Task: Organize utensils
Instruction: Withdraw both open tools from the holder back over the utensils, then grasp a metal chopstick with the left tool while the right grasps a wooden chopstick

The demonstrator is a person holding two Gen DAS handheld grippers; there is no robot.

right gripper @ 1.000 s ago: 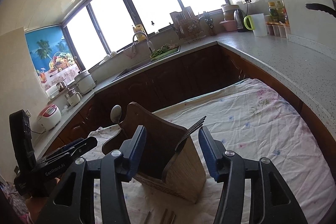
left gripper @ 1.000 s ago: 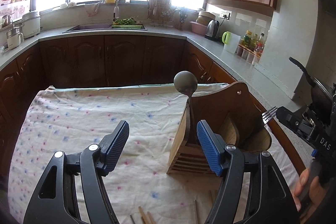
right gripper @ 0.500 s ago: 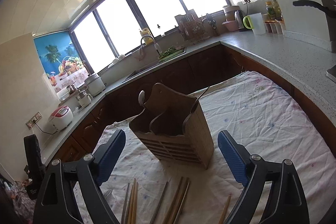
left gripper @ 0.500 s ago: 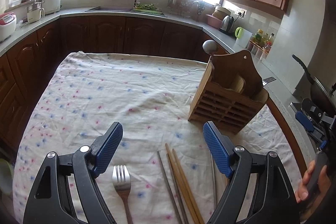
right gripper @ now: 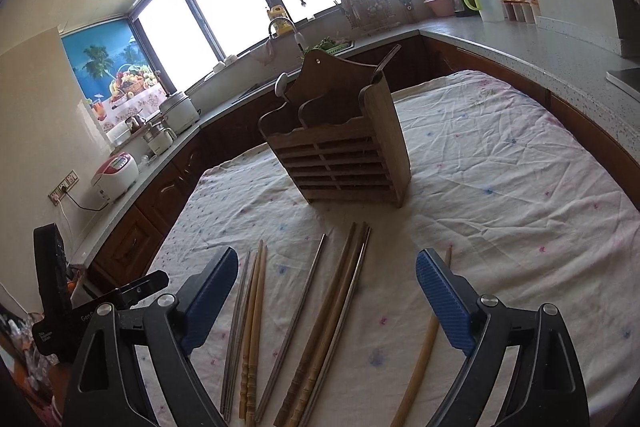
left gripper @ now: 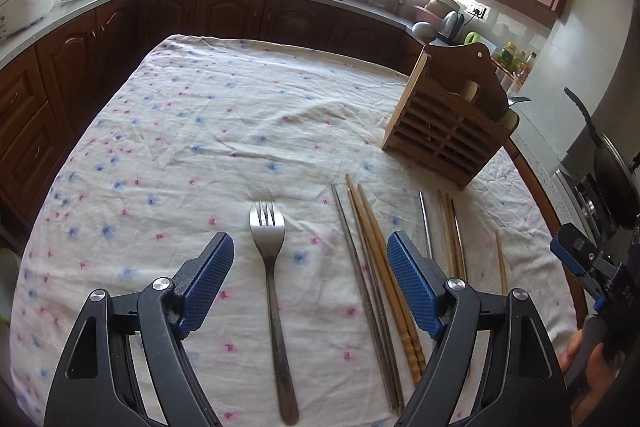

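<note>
Both jaws gape empty: left gripper (left gripper: 310, 269) over the fork (left gripper: 272, 267), right gripper (right gripper: 326, 291) over chopsticks (right gripper: 320, 323) before the wooden utensil holder (right gripper: 340, 151). Thin sticks lying touching could come up in pairs or slip.

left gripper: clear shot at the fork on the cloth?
Probably yes. The left gripper is open, and the fork lies flat on the tablecloth between its fingers with nothing on it. The nearest chopsticks lie apart, to its right.
</note>
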